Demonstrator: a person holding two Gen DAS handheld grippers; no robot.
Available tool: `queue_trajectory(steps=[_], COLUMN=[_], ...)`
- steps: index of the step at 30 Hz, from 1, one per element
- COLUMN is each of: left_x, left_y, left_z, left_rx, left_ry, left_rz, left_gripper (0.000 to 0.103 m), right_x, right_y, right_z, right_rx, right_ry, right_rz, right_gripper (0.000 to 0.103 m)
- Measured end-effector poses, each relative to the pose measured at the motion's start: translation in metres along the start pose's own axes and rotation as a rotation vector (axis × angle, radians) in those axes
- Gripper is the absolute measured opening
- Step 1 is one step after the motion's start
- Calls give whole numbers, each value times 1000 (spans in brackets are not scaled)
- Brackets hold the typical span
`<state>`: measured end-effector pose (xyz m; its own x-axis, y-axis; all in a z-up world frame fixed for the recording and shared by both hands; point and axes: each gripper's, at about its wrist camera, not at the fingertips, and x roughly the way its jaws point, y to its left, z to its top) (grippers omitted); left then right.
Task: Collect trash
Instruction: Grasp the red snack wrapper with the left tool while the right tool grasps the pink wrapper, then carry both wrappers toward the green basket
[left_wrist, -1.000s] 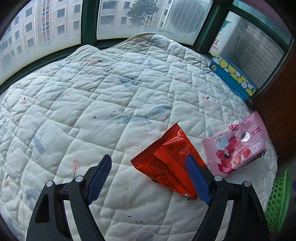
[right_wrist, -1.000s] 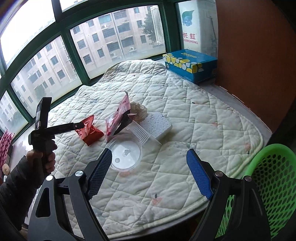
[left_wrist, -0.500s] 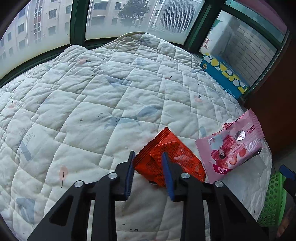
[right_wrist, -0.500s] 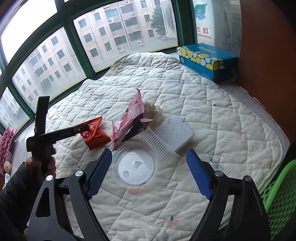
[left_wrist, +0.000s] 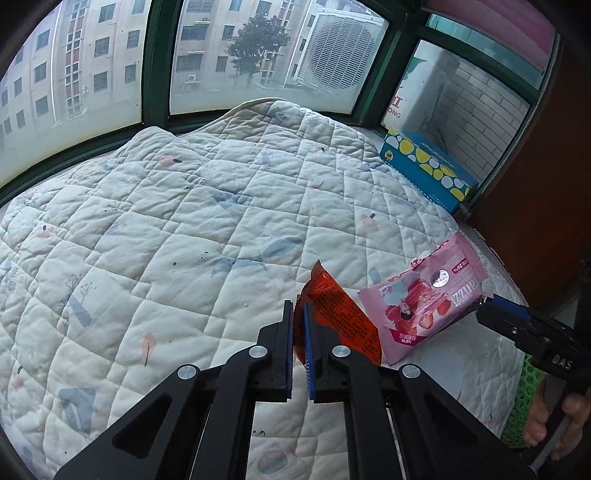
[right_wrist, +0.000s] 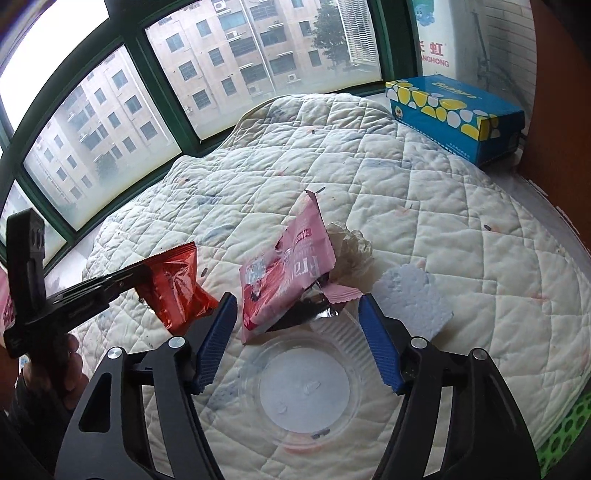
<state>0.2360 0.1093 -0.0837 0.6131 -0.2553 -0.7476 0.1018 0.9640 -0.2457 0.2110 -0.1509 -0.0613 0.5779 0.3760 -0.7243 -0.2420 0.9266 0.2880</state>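
Left gripper (left_wrist: 298, 317) pinches the red wrapper (left_wrist: 340, 317); right gripper (right_wrist: 295, 321) hangs spread.

Low in the right view, the wide-apart fingers (right_wrist: 216, 332) frame a clear plastic lid (right_wrist: 303, 387) on the quilt (right_wrist: 443, 229). Just beyond them, mid-frame, the pink wrapper (right_wrist: 284, 273) stands tilted; the red wrapper lies left of it.

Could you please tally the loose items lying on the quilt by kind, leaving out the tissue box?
Snack wrappers: 2, the red wrapper held in the left claw and the pink wrapper.
Clear plastic lids: 1.
White foam pieces: 1.
Crumpled clear film: 1.
Total: 5.
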Motion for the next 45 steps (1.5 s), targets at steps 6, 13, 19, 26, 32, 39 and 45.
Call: queue_trajectory(steps=[6, 13, 19, 26, 32, 39, 45], left_x=[-15, -28, -42, -64, -77, -85, -91], left_y=[3, 5, -4, -28, -56, -97, -136], left_z=[1, 1, 2, 2, -1, -9, -16], left_rx=[-6, -11, 0, 32, 65, 115, 156], left_ry=[-23, -39, -57, -85, -94, -90, -89], left_rz=[-1, -1, -15, -42, -83, -136, -187], left_gripper=[5, 5, 5, 5, 5, 5, 5], right_x=[22, 14, -15, -54, -90, -129, -165], right_y=[-5, 0, 3, 6, -3, -25, -46], right_z=[7, 5, 3, -2, -15, -37, -55], right_rx=[61, 42, 25, 19, 28, 58, 82], right_ry=[27, -17, -79, -132, -159, -172, -208], right_rz=[10, -12, -11, -8, -29, -67, -117], right_gripper=[44, 19, 15, 14, 14, 14, 14])
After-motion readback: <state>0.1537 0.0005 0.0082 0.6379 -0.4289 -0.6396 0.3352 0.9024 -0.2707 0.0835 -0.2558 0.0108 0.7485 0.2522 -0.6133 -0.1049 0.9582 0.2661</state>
